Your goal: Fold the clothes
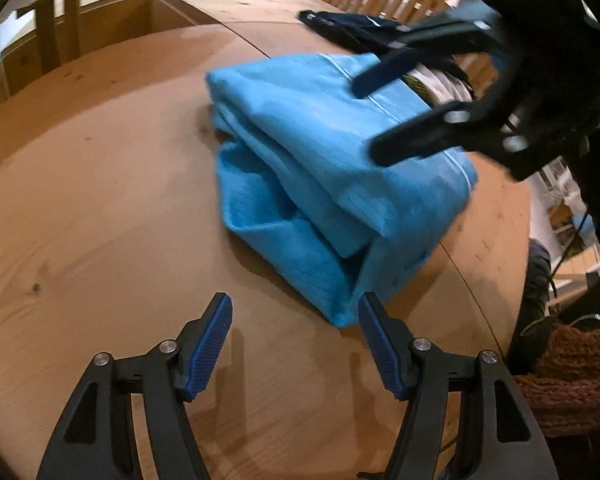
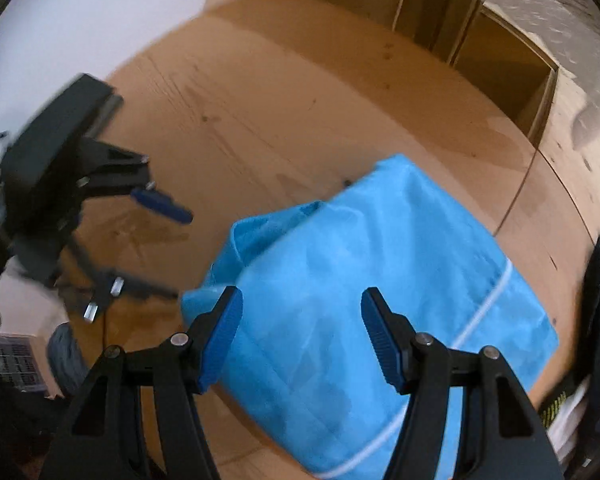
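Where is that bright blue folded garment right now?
The blue garment lies folded on the wooden table, just ahead of the open left tool and under the open right tool, with dark clothing behind it.

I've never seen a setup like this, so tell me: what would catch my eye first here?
The bright blue garment, folded into a thick bundle in the middle of the wooden table, stands out most. Two black grippers with blue pads frame it: the left gripper open just short of its near corner, the right gripper open above it. A dark garment lies farther back.
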Tool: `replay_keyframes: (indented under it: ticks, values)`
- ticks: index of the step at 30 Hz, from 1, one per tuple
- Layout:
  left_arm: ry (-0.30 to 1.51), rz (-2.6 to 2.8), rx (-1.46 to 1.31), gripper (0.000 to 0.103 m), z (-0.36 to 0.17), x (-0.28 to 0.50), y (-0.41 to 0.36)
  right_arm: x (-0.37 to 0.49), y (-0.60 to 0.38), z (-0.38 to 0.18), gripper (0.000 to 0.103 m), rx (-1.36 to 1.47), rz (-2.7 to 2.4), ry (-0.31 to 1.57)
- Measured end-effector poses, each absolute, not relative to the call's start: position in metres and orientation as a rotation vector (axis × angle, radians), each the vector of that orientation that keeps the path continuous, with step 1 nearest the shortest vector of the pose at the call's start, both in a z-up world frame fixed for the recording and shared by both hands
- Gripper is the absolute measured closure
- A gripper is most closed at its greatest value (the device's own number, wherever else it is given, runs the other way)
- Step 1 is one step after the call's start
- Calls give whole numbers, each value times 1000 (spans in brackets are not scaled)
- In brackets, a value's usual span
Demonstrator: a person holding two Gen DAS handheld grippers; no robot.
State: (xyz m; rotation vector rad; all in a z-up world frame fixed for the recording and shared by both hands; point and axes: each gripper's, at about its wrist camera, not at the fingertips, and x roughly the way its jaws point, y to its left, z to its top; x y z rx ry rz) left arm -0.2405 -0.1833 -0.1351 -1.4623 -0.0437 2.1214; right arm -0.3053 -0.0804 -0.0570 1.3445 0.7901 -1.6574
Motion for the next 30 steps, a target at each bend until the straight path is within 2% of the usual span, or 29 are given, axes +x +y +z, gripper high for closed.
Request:
replay_keyframes:
  ticks: [6,12,20,27,30]
  values:
    - [-96,2044,-1443,38,-149,-245,-181,-300,-100,-76,42,1410,-1634,869]
    - [-119,2004,-1421,38,-148,-253,-177,-313,-78,-81,42,1510,-1605,701]
    - [-185,1950,-1318,38,-136,-263,-164,-315,-67,-89,42,1543,-1601,632]
    - [-199,1903,-1264,35,-134,-262,-146,-313,-79,-84,42,1520,-1631,689]
    - [-188,1884,-1260,35,-136,-260,-136,-311,-93,-90,42,1531,-1642,773]
